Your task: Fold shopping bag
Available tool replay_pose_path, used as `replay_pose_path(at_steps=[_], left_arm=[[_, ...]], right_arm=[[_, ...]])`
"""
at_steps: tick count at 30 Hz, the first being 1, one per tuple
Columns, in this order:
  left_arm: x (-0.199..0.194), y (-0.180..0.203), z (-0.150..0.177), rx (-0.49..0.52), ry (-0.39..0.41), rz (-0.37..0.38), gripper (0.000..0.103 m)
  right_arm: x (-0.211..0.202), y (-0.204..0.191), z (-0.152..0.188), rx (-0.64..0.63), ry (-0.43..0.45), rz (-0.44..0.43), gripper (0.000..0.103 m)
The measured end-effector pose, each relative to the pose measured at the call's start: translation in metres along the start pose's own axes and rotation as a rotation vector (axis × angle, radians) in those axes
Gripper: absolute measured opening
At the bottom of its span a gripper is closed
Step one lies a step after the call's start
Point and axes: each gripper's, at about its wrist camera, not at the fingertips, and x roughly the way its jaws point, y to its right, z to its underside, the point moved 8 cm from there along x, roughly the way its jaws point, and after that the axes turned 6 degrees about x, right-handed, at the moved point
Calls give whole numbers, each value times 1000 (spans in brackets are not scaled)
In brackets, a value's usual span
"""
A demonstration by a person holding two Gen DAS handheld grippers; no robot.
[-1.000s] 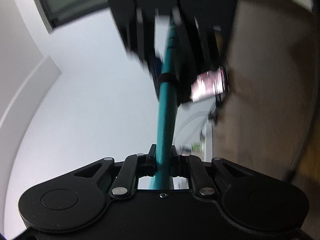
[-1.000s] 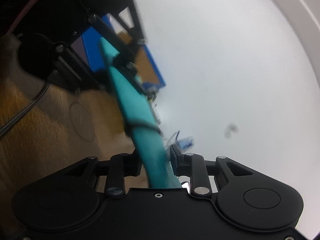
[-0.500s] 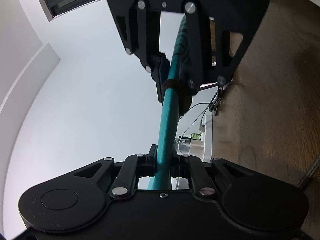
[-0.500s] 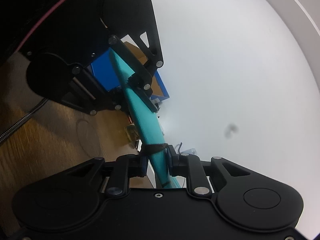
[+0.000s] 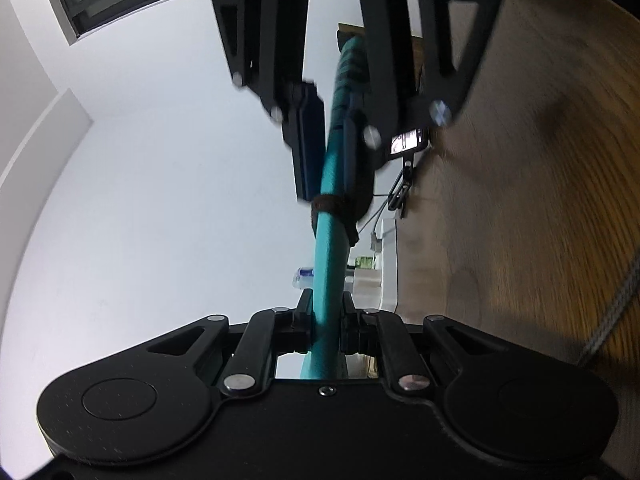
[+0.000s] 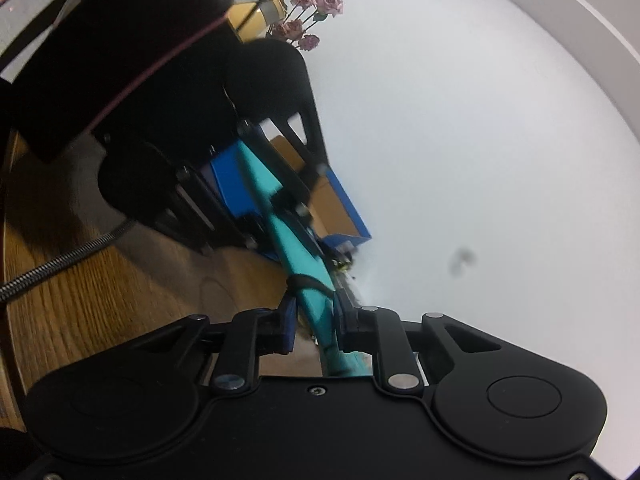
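Note:
The shopping bag is a narrow teal folded strip with a dark band around it, held in the air between two grippers that face each other. My left gripper is shut on one end. Opposite it, my right gripper clamps the other end just beyond the band. In the right wrist view the bag runs from my right gripper, shut on it, up to my left gripper. The band sits close to the right fingers.
A wooden table lies beside the bag, with a braided cable across it. A blue box and pink flowers stand behind the left gripper. A small lit screen and a white wall lie beyond.
Both grippers keep their hold on the bag. The right gripper looms larger and closer in the left wrist view, and the pair has tilted, bringing the flowers into the right wrist view.

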Motion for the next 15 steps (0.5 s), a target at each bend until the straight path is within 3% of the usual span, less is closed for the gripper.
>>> replay_pose_path(at_steps=[6, 10, 15], left_arm=[[11, 2, 3, 31, 19, 14, 12], [11, -3, 6, 1, 14, 23, 12], [3, -8, 5, -31, 38, 5, 12]], right_arm=[[-2, -7, 5, 10, -33, 30, 26], [-13, -7, 16, 2, -82, 57, 26], [-3, -22, -2, 11, -77, 67, 20]])
